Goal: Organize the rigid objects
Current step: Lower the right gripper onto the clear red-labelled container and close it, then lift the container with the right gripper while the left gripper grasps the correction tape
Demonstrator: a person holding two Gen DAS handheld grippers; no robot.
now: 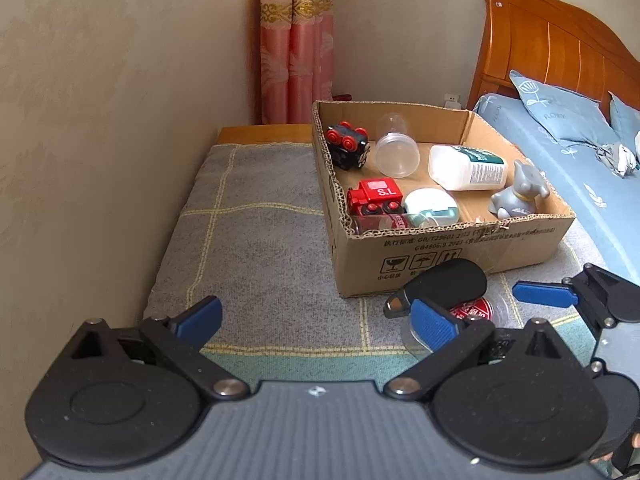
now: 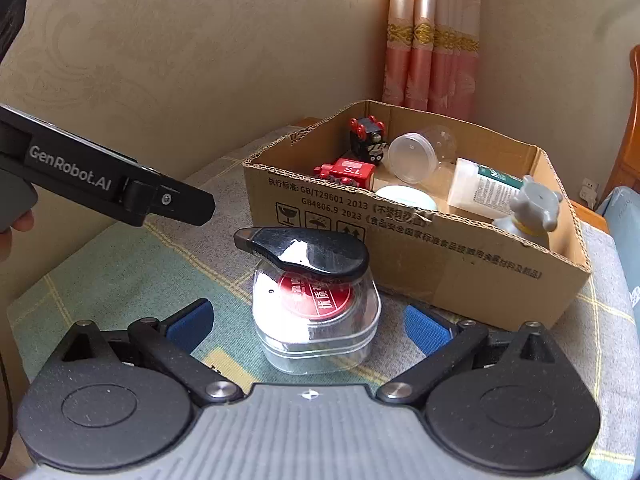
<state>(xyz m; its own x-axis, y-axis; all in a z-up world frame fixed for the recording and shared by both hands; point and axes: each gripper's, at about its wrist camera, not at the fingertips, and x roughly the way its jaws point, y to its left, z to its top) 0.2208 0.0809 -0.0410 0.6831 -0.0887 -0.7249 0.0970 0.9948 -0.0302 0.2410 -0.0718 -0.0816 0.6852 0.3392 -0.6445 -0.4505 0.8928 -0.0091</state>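
A cardboard box (image 1: 460, 248) (image 2: 472, 264) stands on a grey checked cloth and holds two red-and-black toy trains (image 1: 374, 196), a clear plastic cup (image 1: 396, 148), a white bottle (image 1: 466, 166), a pale round case (image 1: 430, 206) and a grey toy dog (image 1: 518, 194). In front of the box a clear case with a red label (image 2: 316, 312) stands on the cloth, with a black correction tape dispenser (image 2: 304, 250) on top. My right gripper (image 2: 310, 326) is open, its blue pads on either side of the clear case. My left gripper (image 1: 316, 320) is open and empty over the cloth.
A beige wall runs along the left. A pink curtain (image 1: 296, 52) hangs in the corner behind the box. A bed with blue bedding (image 1: 560, 136) and a wooden headboard lies to the right. The left gripper's body (image 2: 100, 180) reaches in at the left of the right wrist view.
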